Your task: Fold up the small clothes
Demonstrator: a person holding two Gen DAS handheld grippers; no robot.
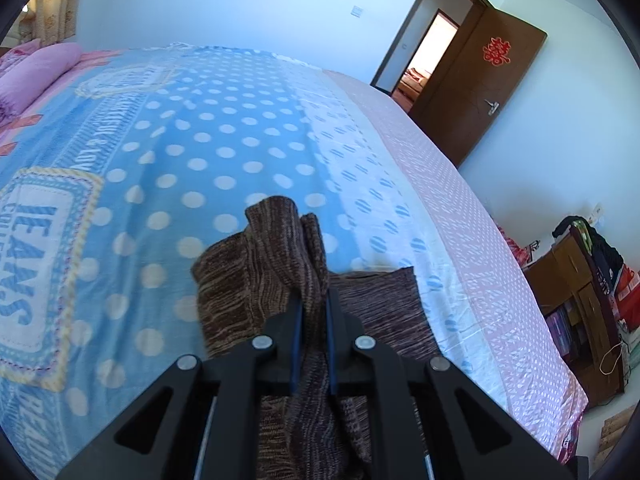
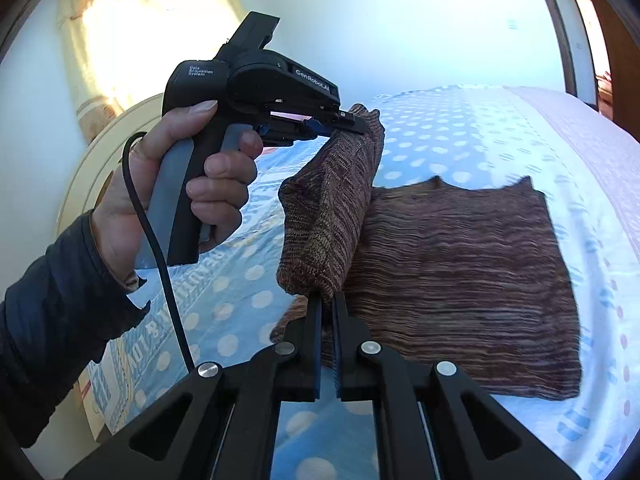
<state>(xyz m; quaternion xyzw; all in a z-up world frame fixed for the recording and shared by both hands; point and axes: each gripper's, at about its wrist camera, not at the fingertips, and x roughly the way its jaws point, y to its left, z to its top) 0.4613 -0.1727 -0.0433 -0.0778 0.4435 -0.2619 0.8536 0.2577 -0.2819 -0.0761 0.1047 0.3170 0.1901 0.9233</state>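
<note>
Left wrist view. Left gripper (image 1: 314, 300): clenched on a bunched fold of the brown knitted garment (image 1: 276, 264), which is lifted clear of the bed (image 1: 224, 128). The rest of the garment is seen lying flat just beyond and to the right of the fingers. Surface: a blue bedcover with white dots and printed lettering, bordered by a pale dotted strip and a pink sheet. Room: white walls, an open brown door (image 1: 476, 80) bearing a red paper ornament, a pink pillow (image 1: 36, 72) at the far left, a wooden cabinet (image 1: 580, 300) piled with dark items at the right.

Right wrist view. Right gripper (image 2: 327, 304): clenched on the lower end of the raised flap of the garment (image 2: 460, 280). The upper end of the same flap is held by the left gripper (image 2: 344, 126), carried by the left hand (image 2: 180, 184) in a dark sleeve. The main body of the garment is spread flat on the bedcover, to the right of the flap. Also noted: a cream rounded headboard (image 2: 116, 136) and a sunlit curtain (image 2: 120, 28).

Step in hand, as judged: one side edge is raised by both grippers for a fold across the body. The next move calls for both ends to be carried across together, level and taut, then laid down with edges aligned before release.
</note>
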